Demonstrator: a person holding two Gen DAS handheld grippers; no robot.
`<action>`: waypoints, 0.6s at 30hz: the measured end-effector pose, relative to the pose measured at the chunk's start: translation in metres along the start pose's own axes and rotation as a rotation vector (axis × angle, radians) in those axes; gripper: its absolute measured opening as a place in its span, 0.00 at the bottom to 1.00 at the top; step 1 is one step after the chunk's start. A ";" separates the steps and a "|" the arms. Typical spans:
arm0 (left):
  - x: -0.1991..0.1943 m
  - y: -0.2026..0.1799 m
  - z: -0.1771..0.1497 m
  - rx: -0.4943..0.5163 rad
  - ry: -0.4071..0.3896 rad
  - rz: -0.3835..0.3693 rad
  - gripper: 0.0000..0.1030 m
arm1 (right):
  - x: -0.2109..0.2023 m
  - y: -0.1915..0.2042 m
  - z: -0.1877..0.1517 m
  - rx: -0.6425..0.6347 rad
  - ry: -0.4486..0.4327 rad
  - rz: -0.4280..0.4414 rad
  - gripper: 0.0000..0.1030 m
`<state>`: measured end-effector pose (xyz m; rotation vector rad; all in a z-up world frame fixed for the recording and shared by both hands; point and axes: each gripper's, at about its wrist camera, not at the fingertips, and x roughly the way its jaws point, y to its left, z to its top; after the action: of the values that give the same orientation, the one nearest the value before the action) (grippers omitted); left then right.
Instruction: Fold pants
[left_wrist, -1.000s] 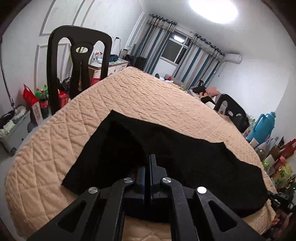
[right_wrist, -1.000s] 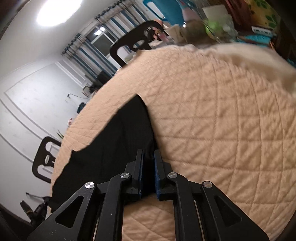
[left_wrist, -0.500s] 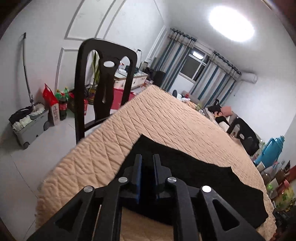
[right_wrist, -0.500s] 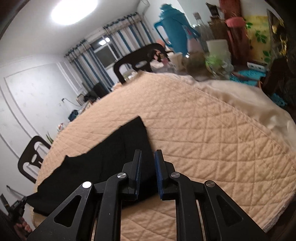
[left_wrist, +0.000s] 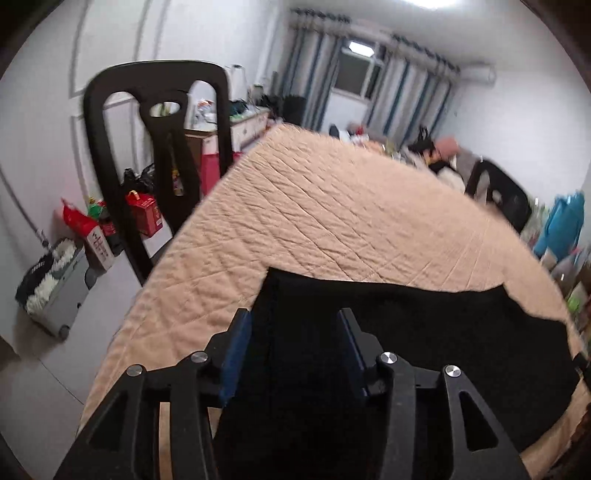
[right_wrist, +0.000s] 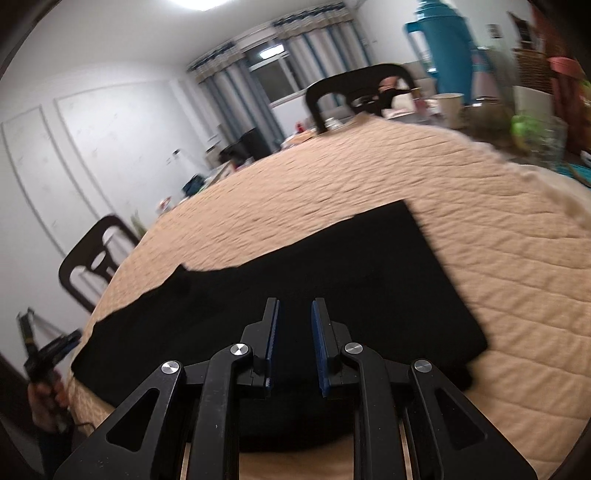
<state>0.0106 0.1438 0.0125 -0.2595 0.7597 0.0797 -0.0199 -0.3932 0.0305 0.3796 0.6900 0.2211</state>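
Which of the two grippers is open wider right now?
The left gripper: its jaws stand far apart over the black pants. The right gripper is open too, but with a much narrower gap between its blue pads.

My left gripper (left_wrist: 295, 334) hangs with its two fingers (left_wrist: 236, 343) spread wide apart, nothing pinched between the blue pads. It points forward and slightly downward, its black linkage arms fanning out toward me at the bottom of the left wrist view. My right gripper (right_wrist: 294, 328) also has its fingers (right_wrist: 271, 332) parted, though by a narrower gap, with nothing between the pads. It too tilts forward and down. In the right wrist view my left hand (right_wrist: 46, 398) shows at the far left edge, wrapped around the handle of the other gripper.
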 end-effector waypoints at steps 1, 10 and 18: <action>0.006 -0.005 0.002 0.028 0.014 0.009 0.49 | 0.001 0.003 -0.001 -0.005 0.004 0.007 0.17; 0.013 -0.019 0.005 0.120 0.049 0.105 0.06 | 0.010 0.011 -0.006 -0.010 0.030 0.038 0.17; -0.003 -0.005 0.022 0.085 -0.053 0.130 0.02 | 0.006 0.000 -0.009 0.032 0.021 0.030 0.17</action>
<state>0.0244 0.1450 0.0307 -0.1262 0.7252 0.1758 -0.0211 -0.3890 0.0202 0.4192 0.7094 0.2432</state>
